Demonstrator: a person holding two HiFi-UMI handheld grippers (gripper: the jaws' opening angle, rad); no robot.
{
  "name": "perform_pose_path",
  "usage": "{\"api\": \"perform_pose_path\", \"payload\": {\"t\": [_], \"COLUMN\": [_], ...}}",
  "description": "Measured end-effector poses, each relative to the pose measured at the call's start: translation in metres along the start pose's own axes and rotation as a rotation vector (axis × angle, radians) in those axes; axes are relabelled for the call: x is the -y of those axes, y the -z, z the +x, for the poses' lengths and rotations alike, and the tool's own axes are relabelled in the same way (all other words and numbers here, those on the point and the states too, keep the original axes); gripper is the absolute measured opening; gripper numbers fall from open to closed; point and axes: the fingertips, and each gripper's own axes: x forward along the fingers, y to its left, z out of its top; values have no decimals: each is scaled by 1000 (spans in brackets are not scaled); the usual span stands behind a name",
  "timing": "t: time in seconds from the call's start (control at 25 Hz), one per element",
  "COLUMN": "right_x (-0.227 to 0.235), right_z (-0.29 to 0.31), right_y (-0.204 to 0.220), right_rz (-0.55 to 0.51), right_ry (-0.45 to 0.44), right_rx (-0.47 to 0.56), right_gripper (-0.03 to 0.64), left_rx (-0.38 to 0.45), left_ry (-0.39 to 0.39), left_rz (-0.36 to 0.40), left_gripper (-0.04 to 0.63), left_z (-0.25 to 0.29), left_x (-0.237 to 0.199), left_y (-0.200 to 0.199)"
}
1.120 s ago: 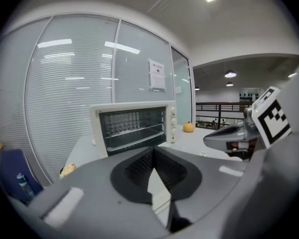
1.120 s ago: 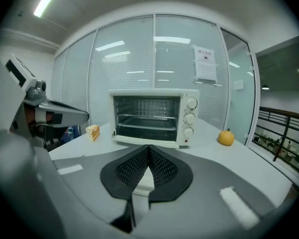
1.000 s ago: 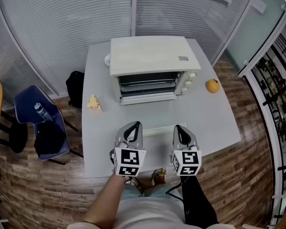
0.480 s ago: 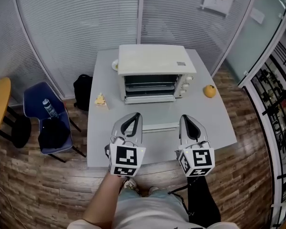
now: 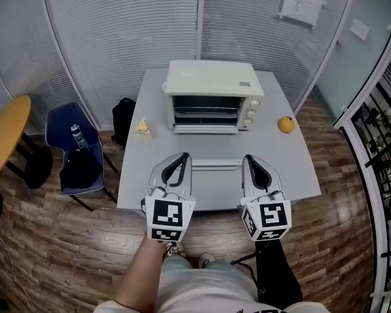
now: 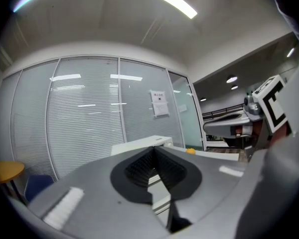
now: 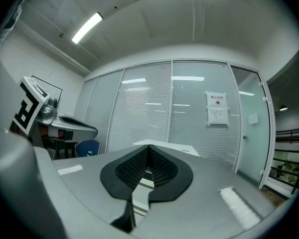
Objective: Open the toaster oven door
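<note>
Pointing toward the far side, the left hand-held gripper (image 5: 182,156) and the right hand-held gripper (image 5: 248,158) were held side by side above the near edge of the tabletop (image 5: 293,165), each with jaws pressed together on nothing. The toaster oven (image 5: 212,87) was seen at the far middle, well apart from both.

Toaster oven (image 5: 212,96) on table (image 5: 293,168), far side; fruit (image 5: 286,124) right of it; chair (image 5: 60,126) left of table.
</note>
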Motion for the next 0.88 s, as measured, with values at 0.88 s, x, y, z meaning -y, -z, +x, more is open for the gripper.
{"api": "perform_pose_path", "payload": {"t": [0.88], "right_x": [22], "right_z": [-69], "right_y": [3], "right_rz": [43], "right_ry": [-51], "right_rx": [35], "right_gripper": [2], "left_rx": [-4], "left_ry": [-23], "left_rz": [5], "left_gripper": [57], "left_z": [-31], "left_x": [69], "left_y": [-11]}}
